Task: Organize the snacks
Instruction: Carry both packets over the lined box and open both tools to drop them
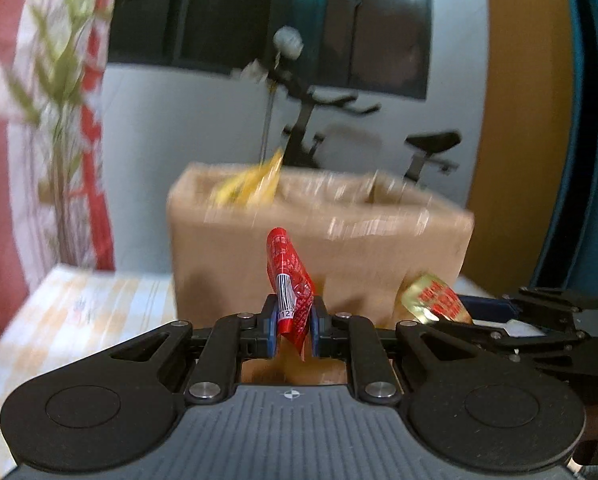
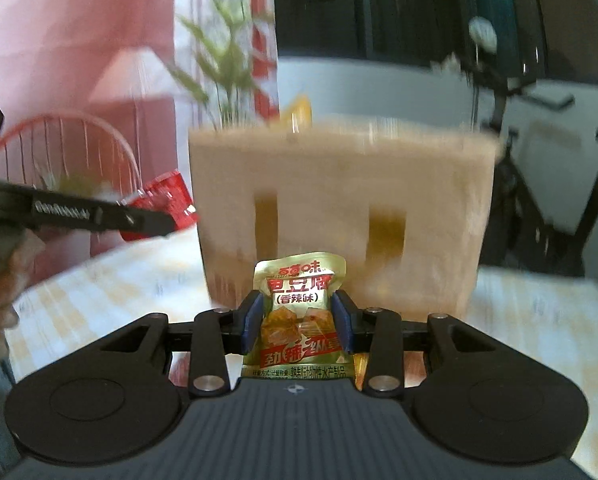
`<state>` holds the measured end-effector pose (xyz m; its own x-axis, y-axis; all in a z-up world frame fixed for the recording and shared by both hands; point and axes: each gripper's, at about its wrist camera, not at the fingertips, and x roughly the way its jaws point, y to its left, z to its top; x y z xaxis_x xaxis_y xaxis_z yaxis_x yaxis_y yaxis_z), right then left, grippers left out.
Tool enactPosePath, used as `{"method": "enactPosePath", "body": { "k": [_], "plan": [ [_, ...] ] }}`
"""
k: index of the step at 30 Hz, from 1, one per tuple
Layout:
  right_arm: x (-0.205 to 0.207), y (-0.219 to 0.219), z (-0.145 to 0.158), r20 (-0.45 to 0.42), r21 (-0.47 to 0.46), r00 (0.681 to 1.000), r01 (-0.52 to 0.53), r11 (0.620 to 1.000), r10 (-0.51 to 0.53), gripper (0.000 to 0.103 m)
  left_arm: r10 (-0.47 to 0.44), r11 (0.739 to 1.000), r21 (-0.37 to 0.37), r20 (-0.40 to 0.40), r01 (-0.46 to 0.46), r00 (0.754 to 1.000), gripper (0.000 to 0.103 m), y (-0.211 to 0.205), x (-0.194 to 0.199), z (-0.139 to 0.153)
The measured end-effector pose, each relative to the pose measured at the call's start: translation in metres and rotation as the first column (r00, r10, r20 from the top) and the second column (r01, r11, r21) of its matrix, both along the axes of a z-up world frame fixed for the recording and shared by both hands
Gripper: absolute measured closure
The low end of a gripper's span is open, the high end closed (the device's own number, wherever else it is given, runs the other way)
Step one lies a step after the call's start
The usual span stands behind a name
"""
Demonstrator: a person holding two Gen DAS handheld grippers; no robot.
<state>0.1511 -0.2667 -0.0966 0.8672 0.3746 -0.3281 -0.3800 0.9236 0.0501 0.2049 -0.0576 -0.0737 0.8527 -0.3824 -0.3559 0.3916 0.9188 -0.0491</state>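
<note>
Left tool (image 1: 294,322) grips red packet (image 1: 289,276); right tool (image 2: 299,320) grips gold packet (image 2: 299,312), facing box (image 2: 339,200).

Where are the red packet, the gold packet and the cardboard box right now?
red packet (image 1: 289,280): left wrist view, on the middle of its wrapper above the fingers.
gold packet (image 2: 299,300): right wrist view, on its printed front between the fingers.
cardboard box (image 2: 339,184): right wrist view, on its near wall.

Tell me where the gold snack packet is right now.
The gold snack packet is clamped upright in the right gripper, in front of the brown box; the left wrist view shows it at lower right.
</note>
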Motion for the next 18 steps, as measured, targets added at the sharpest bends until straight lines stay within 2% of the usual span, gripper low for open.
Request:
{"method": "enactPosePath", "body": {
  "k": [5, 10, 14, 18],
  "plan": [
    [0.014, -0.004, 0.05, 0.12, 0.029, 0.993, -0.009, 1.0, 0.006, 0.063, -0.037, 0.998, -0.046, 0.05, 0.039, 0.998, 0.086, -0.016, 0.027, 0.035],
    [0.047, -0.014, 0.087, 0.166, 0.069, 0.986, 0.02, 0.997, -0.031, 0.062, -0.063, 0.997, -0.042, 0.069, 0.066, 0.996, 0.086, -0.04, 0.064, 0.053],
    [0.082, -0.021, 0.098, 0.145, 0.074, 0.986, 0.069, 0.995, -0.079, 0.062, -0.057, 0.998, -0.039, 0.029, 0.058, 0.998, 0.086, -0.054, 0.1, 0.052],
    [0.116, -0.032, 0.094, 0.068, 0.083, 0.989, 0.122, 0.989, -0.128, 0.062, -0.045, 0.999, -0.009, -0.024, 0.045, 0.999, 0.086, -0.064, 0.132, 0.043]
  ]
}}
